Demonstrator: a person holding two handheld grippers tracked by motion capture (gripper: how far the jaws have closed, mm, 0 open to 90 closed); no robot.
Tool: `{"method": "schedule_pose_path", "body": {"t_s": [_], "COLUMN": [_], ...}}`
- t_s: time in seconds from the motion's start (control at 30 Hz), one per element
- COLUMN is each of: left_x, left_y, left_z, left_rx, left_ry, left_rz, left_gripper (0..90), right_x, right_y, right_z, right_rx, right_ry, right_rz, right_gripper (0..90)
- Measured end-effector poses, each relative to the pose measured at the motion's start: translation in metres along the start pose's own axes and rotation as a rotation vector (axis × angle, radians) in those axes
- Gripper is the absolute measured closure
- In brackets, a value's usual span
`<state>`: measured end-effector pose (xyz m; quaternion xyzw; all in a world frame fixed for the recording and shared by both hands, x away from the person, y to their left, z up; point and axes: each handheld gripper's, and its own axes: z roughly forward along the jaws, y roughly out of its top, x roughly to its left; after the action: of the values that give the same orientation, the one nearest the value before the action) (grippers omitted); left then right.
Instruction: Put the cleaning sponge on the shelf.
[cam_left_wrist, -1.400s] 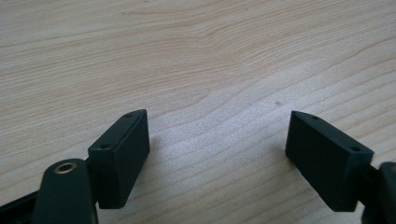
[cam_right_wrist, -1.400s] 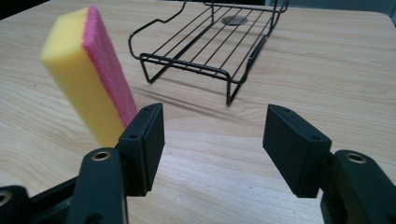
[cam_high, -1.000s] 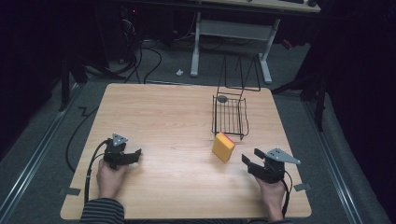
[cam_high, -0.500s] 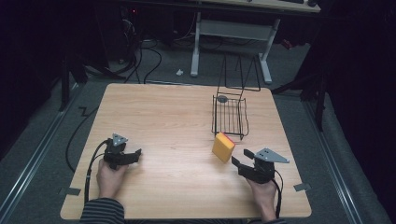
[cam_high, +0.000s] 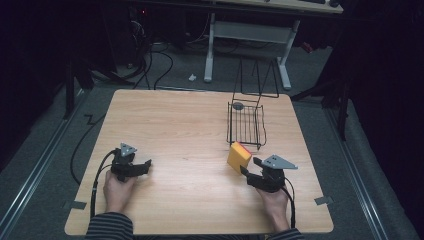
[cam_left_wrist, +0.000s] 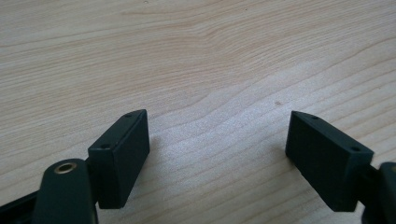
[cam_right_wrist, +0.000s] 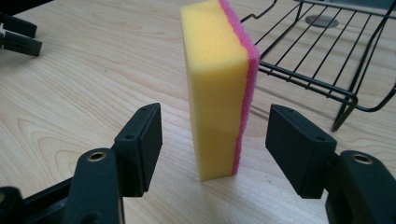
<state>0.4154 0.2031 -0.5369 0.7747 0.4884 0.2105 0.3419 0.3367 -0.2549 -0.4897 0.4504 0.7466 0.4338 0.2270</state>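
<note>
A yellow sponge with a pink scouring side stands on its narrow edge on the wooden table, just in front of a black wire basket. My right gripper reaches it from the right. In the right gripper view the sponge stands between the open jaws of my right gripper, with a gap on each side and neither pad touching it. My left gripper rests at the table's front left. In the left gripper view my left gripper is open over bare wood.
The wire basket has its handles raised and sits over a small grey round disc. A white desk frame and cables lie on the floor beyond the table. Bare wood spans the table's middle and left.
My right hand has moved left across the table towards the sponge, so its jaws now stand on either side of it. The left hand and the sponge have stayed put.
</note>
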Motion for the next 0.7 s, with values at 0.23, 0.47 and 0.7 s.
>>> {"method": "schedule_pose_path", "body": {"t_s": [0.23, 0.47, 0.7], "left_x": [0.000, 0.000, 0.000], "left_y": [0.000, 0.000, 0.000], "left_z": [0.000, 0.000, 0.000], "left_rx": [0.000, 0.000, 0.000], "left_ry": [-0.001, -0.001, -0.001], "left_rz": [0.001, 0.001, 0.001], "left_gripper": [22.2, 22.2, 22.2], "right_x": [-0.002, -0.001, -0.002], "right_y": [0.004, 0.005, 0.004], "right_z": [0.011, 0.024, 0.036], "right_rx": [0.005, 0.032, 0.052], "right_ry": [0.001, 0.009, 0.016], "right_rz": [0.012, 0.017, 0.016], "right_gripper": [36.1, 35.8, 36.0]}}
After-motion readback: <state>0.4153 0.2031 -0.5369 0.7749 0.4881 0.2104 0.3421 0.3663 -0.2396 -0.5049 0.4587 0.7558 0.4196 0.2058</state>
